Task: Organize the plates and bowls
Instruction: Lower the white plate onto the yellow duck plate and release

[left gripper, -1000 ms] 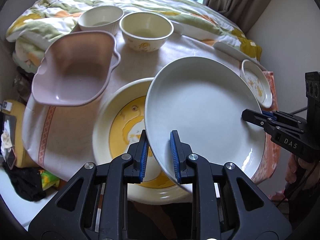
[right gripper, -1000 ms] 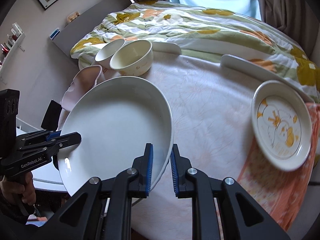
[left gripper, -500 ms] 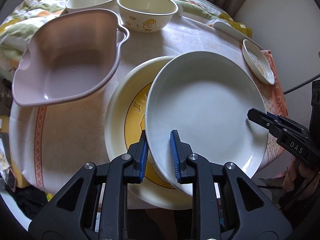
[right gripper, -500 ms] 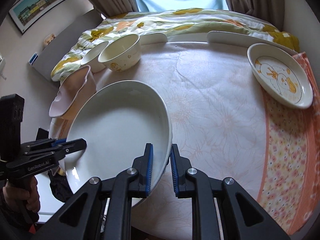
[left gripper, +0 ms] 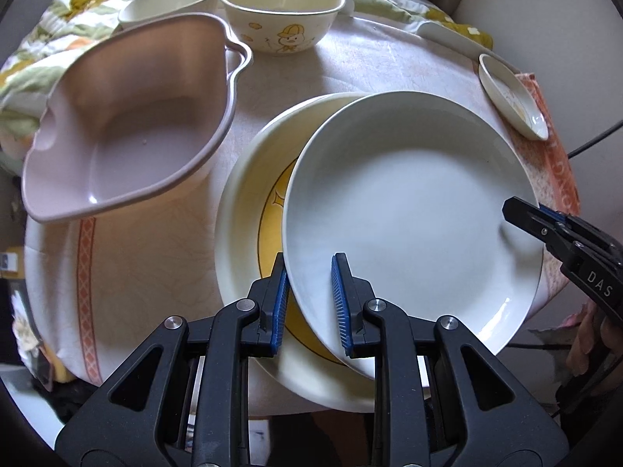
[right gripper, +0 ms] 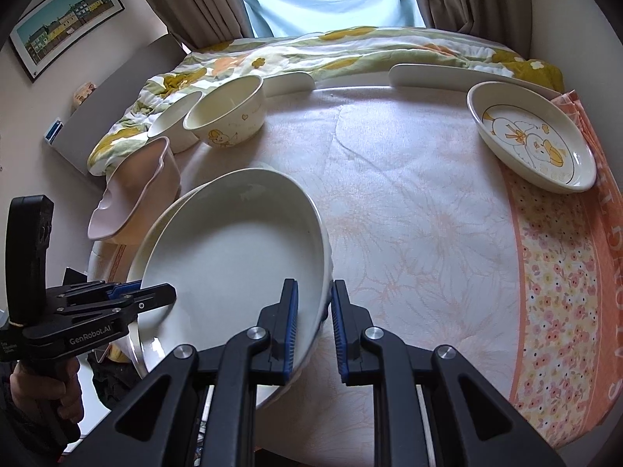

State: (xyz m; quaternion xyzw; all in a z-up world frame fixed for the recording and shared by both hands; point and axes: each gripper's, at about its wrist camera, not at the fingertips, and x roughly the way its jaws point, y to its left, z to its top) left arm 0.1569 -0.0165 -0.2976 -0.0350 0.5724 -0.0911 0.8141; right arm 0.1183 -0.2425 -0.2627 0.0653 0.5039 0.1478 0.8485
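Both the left gripper (left gripper: 309, 303) and right gripper (right gripper: 314, 329) clamped opposite rims of the white plate (left gripper: 409, 214), lower centre, steadying it above the yellow plate (left gripper: 249, 210), apparently for stacking.

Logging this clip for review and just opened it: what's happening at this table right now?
A person holds a gripper in each hand, and both the left gripper and right gripper grip opposite edges of one plain white plate. It sits tilted over a larger yellow-patterned plate on the table, seemingly about to be stacked there. A pink dish, two bowls and a small duck plate sit untouched.
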